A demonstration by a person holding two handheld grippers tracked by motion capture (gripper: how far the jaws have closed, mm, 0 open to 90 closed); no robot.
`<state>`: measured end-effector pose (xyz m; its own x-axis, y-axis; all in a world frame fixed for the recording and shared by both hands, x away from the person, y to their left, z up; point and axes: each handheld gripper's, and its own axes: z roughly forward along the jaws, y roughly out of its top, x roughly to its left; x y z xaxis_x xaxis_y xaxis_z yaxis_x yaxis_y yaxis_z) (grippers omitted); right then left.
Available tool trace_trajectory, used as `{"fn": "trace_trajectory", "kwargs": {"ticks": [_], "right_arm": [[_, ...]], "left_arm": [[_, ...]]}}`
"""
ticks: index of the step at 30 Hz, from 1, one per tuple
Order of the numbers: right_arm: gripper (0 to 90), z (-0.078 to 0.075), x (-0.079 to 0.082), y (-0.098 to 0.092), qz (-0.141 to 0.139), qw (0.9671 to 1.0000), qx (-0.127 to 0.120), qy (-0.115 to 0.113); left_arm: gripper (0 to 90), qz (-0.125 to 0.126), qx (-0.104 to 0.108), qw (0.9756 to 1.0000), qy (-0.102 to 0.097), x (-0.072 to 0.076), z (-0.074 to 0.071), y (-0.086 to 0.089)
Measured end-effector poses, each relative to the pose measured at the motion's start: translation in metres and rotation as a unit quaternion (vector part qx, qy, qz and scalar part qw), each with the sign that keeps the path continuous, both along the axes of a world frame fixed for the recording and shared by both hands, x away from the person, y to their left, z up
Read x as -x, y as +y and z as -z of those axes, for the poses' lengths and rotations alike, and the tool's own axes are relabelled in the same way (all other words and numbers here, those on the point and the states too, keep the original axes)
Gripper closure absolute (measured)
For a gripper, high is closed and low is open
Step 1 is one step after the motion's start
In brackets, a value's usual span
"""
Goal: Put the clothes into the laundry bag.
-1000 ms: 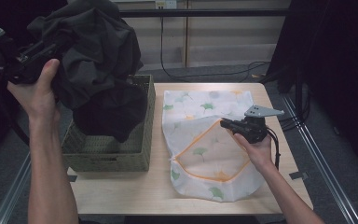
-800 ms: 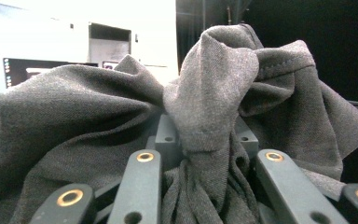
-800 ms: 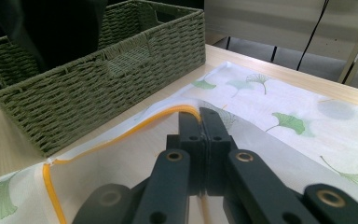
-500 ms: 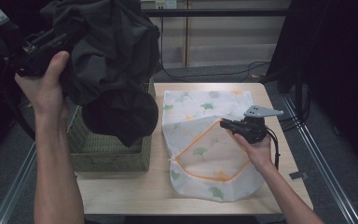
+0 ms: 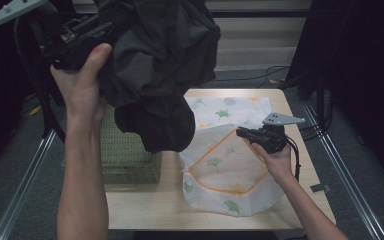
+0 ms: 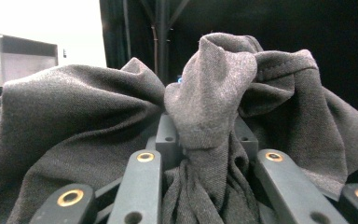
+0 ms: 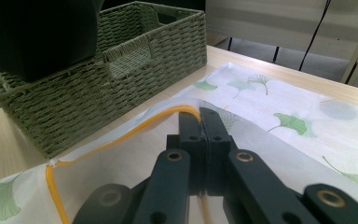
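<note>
High view: basket point(image 5: 130, 155) beneath garment point(image 5: 155, 65)

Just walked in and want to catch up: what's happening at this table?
A person works with a claw in each hand. The left claw is clamped on a bunched dark grey garment and holds it in the air, hanging over the woven green basket and the edge of the laundry bag. The right claw is shut on the orange-trimmed rim of the white leaf-print laundry bag, holding its mouth open on the table.
</note>
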<state>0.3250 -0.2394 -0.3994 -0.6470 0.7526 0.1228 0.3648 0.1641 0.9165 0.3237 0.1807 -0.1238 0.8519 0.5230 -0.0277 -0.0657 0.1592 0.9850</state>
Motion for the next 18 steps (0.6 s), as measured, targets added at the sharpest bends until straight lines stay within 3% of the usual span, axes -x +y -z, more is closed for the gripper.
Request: {"fn": "trace_trajectory", "kwargs": {"ticks": [4,9,18], "right_arm": [[89.6,0.001,-0.001,0.000,0.001,1.0000,-0.001,0.000],[89.6,-0.001,0.000,-0.001,0.000,1.0000,-0.005,0.001],[89.7,-0.001,-0.002,-0.005,-0.004,0.9999,-0.015,0.004]], "left_arm": [[71.8,0.017,-0.016,0.9997,-0.001,0.005,0.009,-0.017],[71.8,0.045,-0.019,0.9988,0.002,0.011,0.032,-0.034],[71.6,0.094,-0.034,0.9950,0.005,0.029,0.072,-0.055]]}}
